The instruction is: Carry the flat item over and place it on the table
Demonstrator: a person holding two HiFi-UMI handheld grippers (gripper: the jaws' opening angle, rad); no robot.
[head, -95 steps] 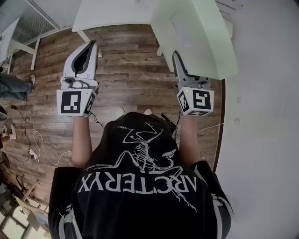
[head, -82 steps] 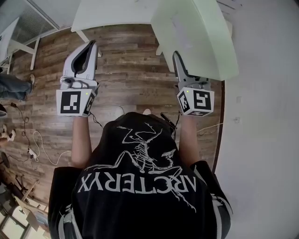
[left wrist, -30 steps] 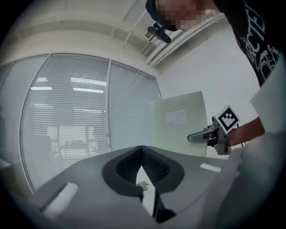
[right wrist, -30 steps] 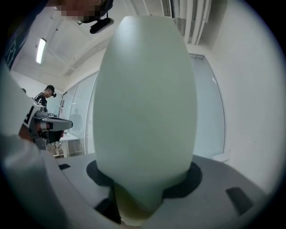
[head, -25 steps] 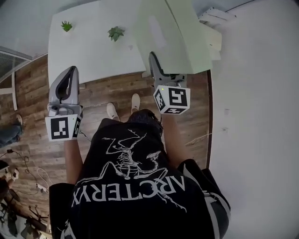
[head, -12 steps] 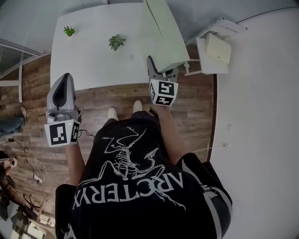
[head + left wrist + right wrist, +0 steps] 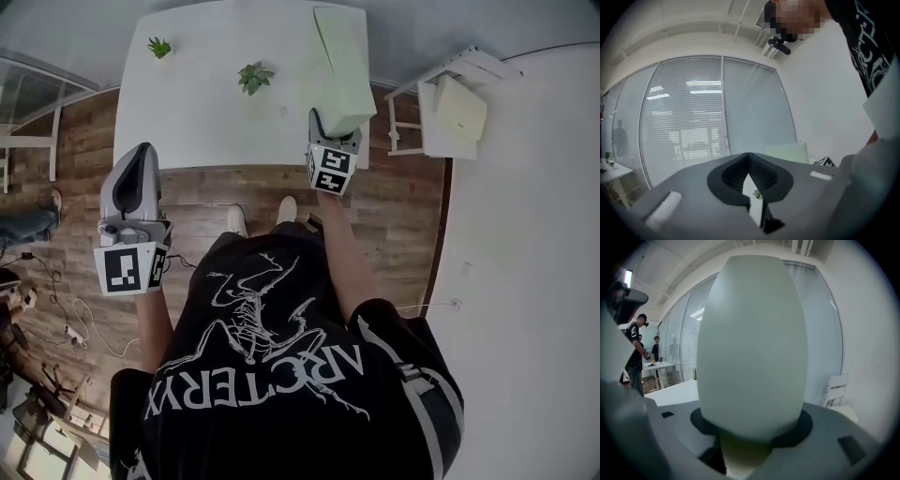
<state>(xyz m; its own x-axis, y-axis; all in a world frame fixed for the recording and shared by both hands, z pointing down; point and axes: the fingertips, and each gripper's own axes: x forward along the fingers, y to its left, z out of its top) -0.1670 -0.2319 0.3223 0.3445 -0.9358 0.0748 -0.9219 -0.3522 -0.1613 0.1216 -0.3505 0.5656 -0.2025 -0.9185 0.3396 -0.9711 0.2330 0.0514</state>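
Now board [image 7: 342, 66] clamped between right gripper [image 7: 333, 129] jaws over table [image 7: 202, 108]; left gripper [image 7: 143, 152] jaws together.

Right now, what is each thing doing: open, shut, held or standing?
Left gripper: shut, empty, over the floor.
Right gripper: shut on the flat item.
Flat item: held on edge above the table, not yet laid flat.
Bigger plant: upright on the table.
Smaller plant: upright near the far corner.

Holds the left gripper [image 7: 141, 150] out level at the side, jaws shut together with nothing in them. Reaches forward with the right gripper [image 7: 335, 129], tipped a bit down, jaws wide and pressed on the flat item [image 7: 343, 70].
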